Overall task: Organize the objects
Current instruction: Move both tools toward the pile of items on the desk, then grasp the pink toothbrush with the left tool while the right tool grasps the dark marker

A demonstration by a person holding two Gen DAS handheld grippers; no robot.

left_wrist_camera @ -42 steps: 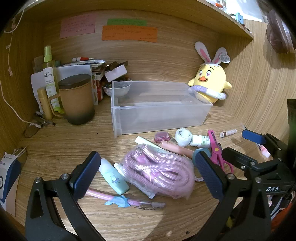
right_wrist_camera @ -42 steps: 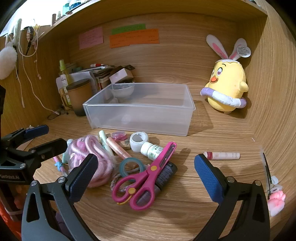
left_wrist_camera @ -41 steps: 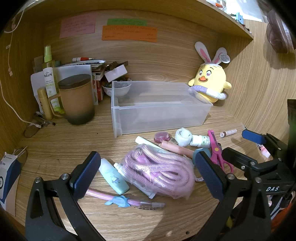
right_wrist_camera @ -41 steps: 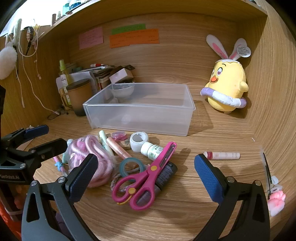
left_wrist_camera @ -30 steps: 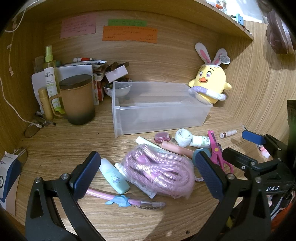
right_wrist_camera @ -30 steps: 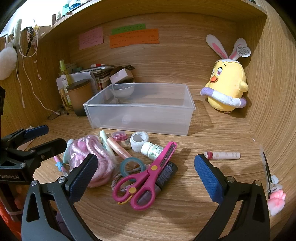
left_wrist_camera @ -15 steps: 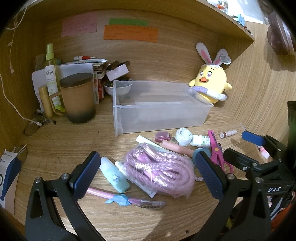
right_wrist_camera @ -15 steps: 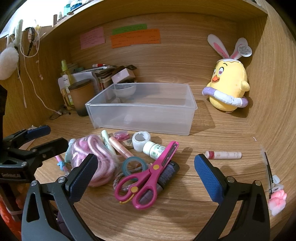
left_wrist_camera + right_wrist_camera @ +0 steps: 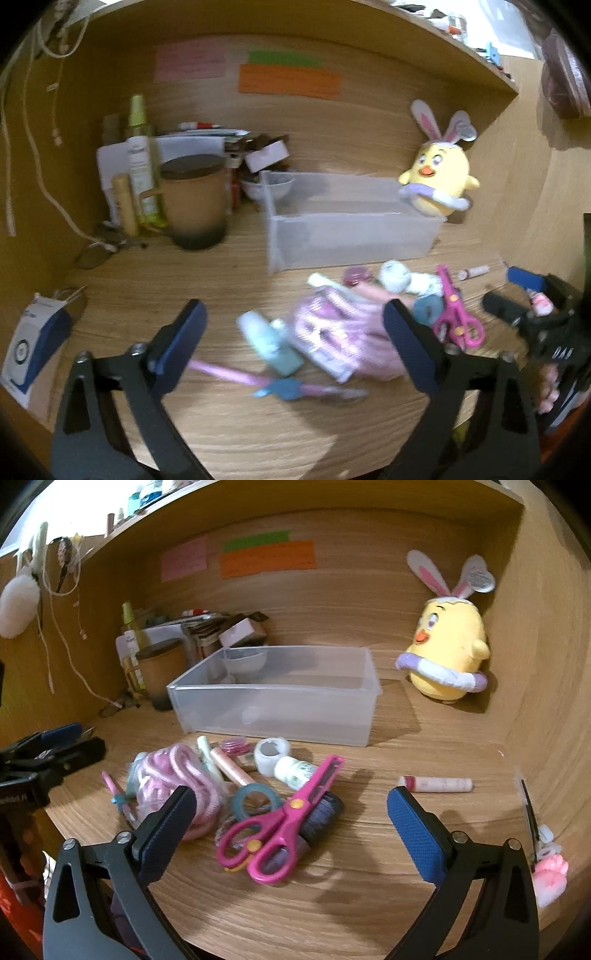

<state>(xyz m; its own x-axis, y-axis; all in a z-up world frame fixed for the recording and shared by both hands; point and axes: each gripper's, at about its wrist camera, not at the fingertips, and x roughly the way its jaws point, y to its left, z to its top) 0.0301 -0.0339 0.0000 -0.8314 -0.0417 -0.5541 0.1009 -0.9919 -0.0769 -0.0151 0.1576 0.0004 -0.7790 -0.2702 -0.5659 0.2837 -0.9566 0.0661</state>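
Sorting not begun: clear bin empty.
Your clutter, incl. pink rope & scissors, lies on counter just before bin; left tool closing, holding nothing; right tool wide.

1. "DAS", white letters on the black body of the right gripper, right edge of the left wrist view.
2. "Robot.AI", partly cut off, on the left gripper, left edge of the right wrist view.

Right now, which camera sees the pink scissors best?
The right wrist view: the scissors lie sharp and whole, right in front of the right gripper. In the left wrist view they sit blurry off to the right, beside the pink rope.
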